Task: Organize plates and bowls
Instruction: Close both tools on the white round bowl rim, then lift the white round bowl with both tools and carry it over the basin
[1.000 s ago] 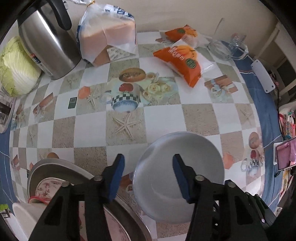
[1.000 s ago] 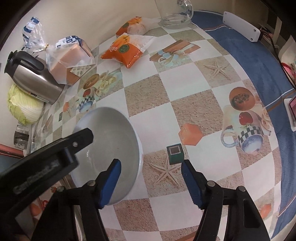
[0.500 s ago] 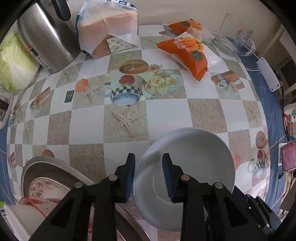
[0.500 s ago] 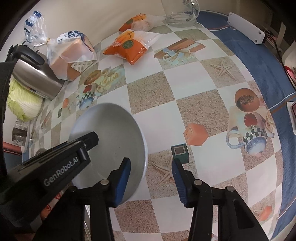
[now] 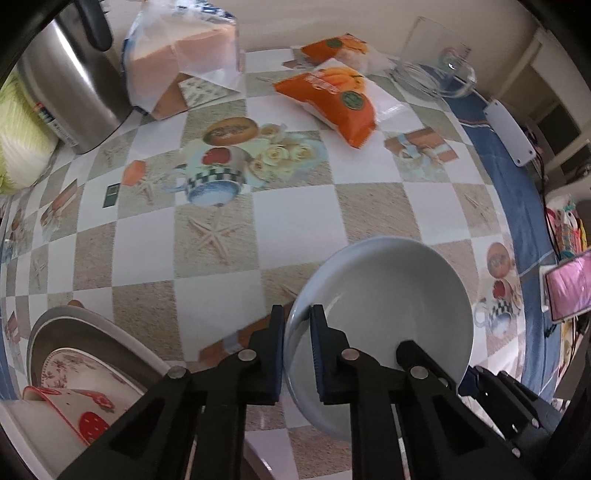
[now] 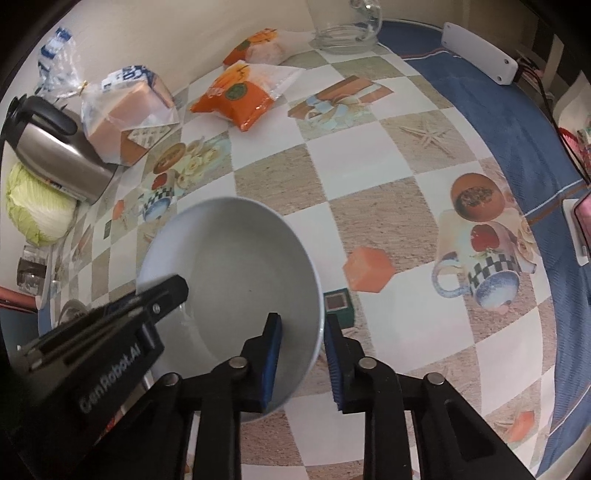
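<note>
Now both jaw pairs, wide apart a second before, were closing on the shallow white ceramic bowl [image 5: 388, 295]: the left hand-held gripper [image 5: 297, 332] pinched its nine o'clock rim, the right hand-held gripper [image 6: 303, 343] straddled its four o'clock rim, so the bowl on the checkered bench [image 5: 295, 206] looked ready for lifting

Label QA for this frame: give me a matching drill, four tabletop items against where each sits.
Items:
1. round white ceramic bowl
2. shiny steel kettle
3. orange plastic snack bag
4. clear glass jug

Places:
A. far corner, by the blue cloth edge
B. rim between both sets of tongs
C. beside the bagged bread loaf
D. mid-table, near the back wall

Pairs: 1-B, 2-C, 3-D, 4-A
</note>
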